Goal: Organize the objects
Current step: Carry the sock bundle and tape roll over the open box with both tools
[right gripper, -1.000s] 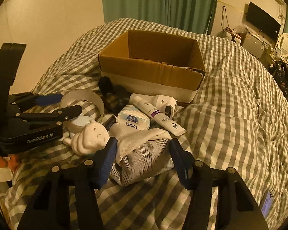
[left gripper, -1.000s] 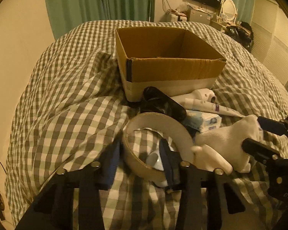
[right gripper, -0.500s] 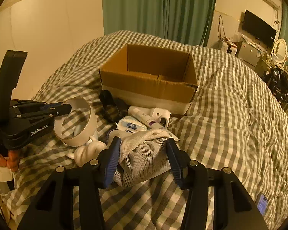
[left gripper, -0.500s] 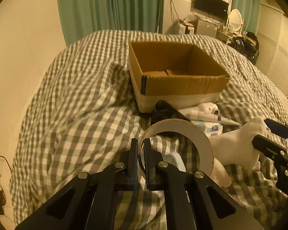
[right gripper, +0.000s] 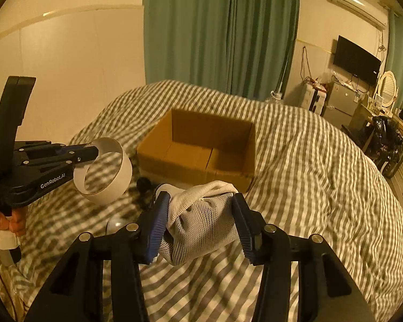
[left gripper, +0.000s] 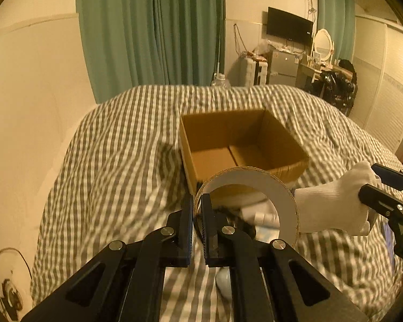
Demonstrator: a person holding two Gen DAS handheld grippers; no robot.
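Checked bedding carries the open cardboard box (left gripper: 244,145). We have lifted both loads off the bed in the last second: left gripper (left gripper: 197,228) pinches the tape roll (left gripper: 255,201) wall, right gripper (right gripper: 198,228) squeezes the bundled sock (right gripper: 201,220). Both hang short of the box, ready for transfer.

Both wrist views look forward along their own fingers, high above the checked bed, sharing the open brown cardboard box (left gripper: 241,147) (right gripper: 201,147) ahead.
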